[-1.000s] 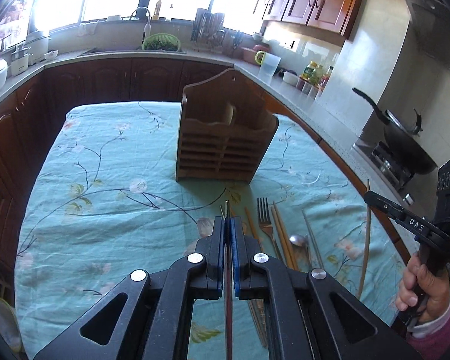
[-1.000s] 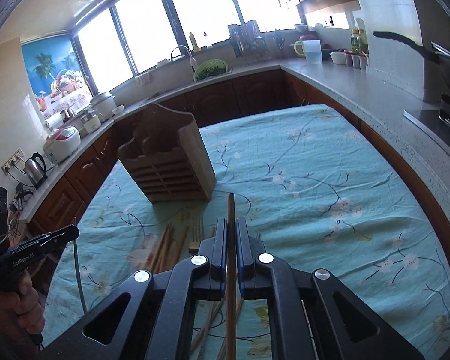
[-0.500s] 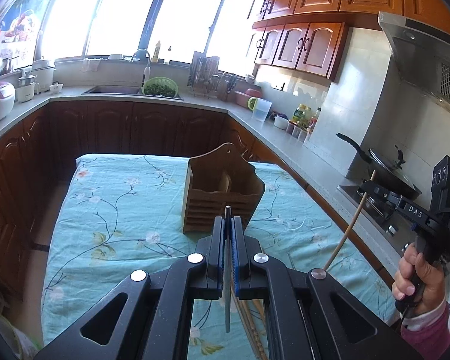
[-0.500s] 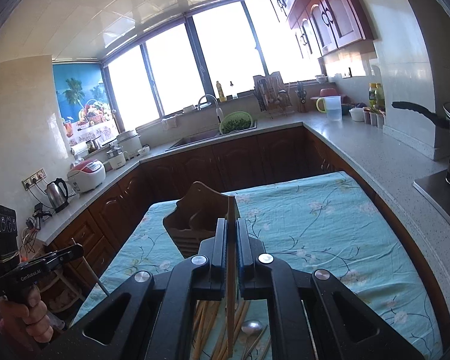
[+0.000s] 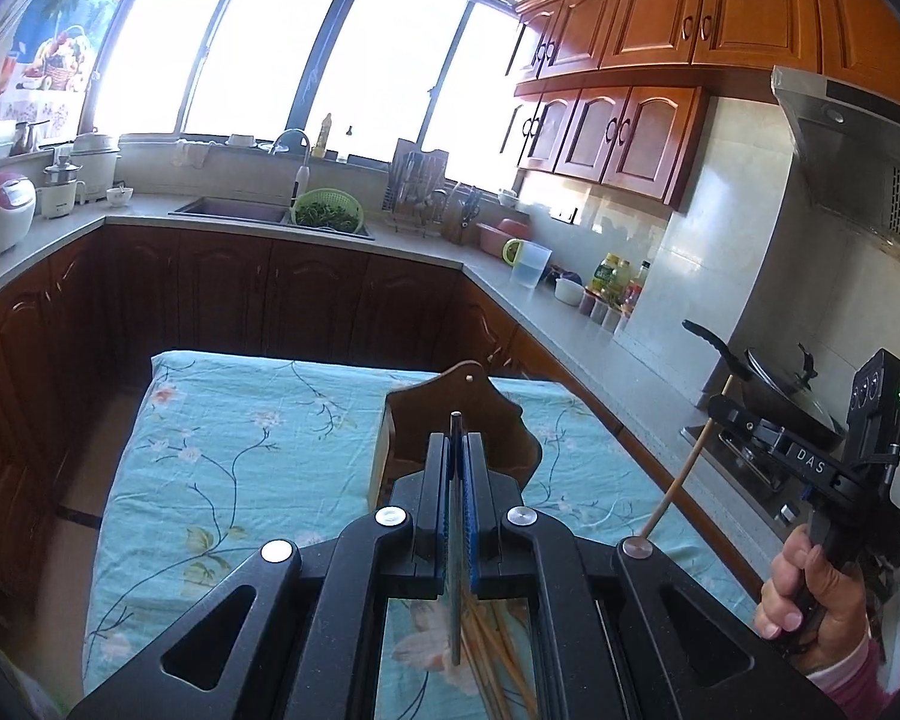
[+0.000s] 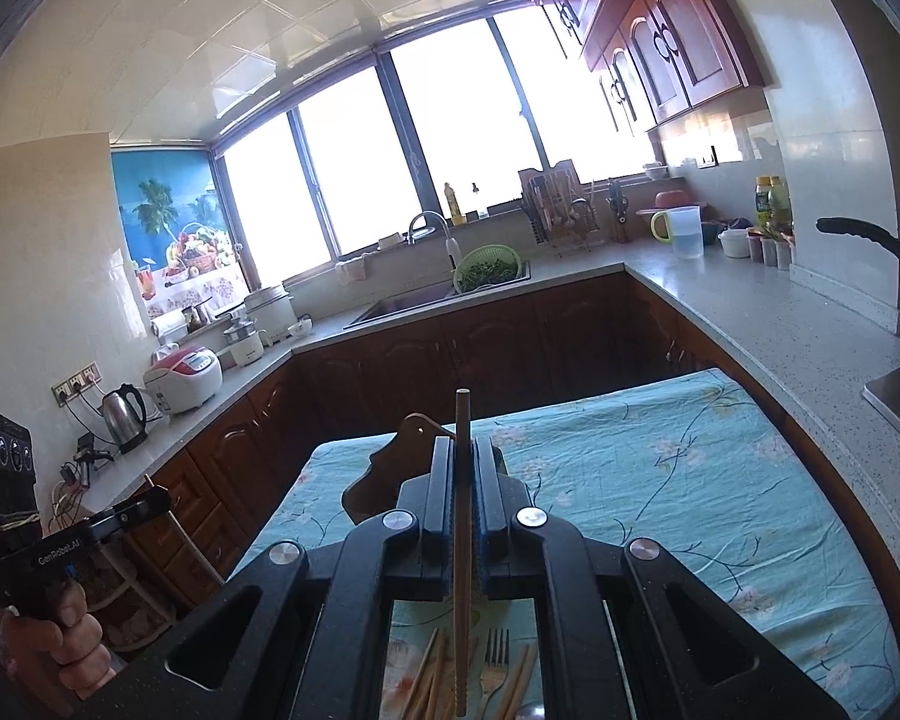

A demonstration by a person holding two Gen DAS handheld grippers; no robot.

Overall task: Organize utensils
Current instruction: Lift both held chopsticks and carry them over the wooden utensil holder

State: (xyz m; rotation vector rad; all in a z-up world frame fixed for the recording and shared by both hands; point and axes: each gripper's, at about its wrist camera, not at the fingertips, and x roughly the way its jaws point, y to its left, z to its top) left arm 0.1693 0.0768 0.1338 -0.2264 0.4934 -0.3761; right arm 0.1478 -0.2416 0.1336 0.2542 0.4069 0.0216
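My left gripper [image 5: 457, 441] is shut on a thin dark chopstick [image 5: 455, 540], held upright above the table. My right gripper [image 6: 463, 447] is shut on a light wooden chopstick [image 6: 462, 540]; it also shows at the right of the left wrist view [image 5: 681, 480]. The wooden utensil holder [image 5: 498, 420] stands on the table behind both grippers, partly hidden by the fingers; it also shows in the right wrist view [image 6: 384, 474]. Loose chopsticks [image 6: 426, 684] and a fork [image 6: 497, 660] lie on the cloth below.
The table has a teal floral cloth [image 5: 240, 450]. Dark cabinets and a counter with a sink [image 5: 234, 210] run behind it. A wok [image 5: 774, 384] sits on the stove at right. A kettle [image 6: 125, 414] and rice cooker [image 6: 183, 378] stand at left.
Both grippers have risen and tilted up from the table, each lifting its chopstick. The holder now sits lower in view and the loose utensils are mostly hidden under the grippers.
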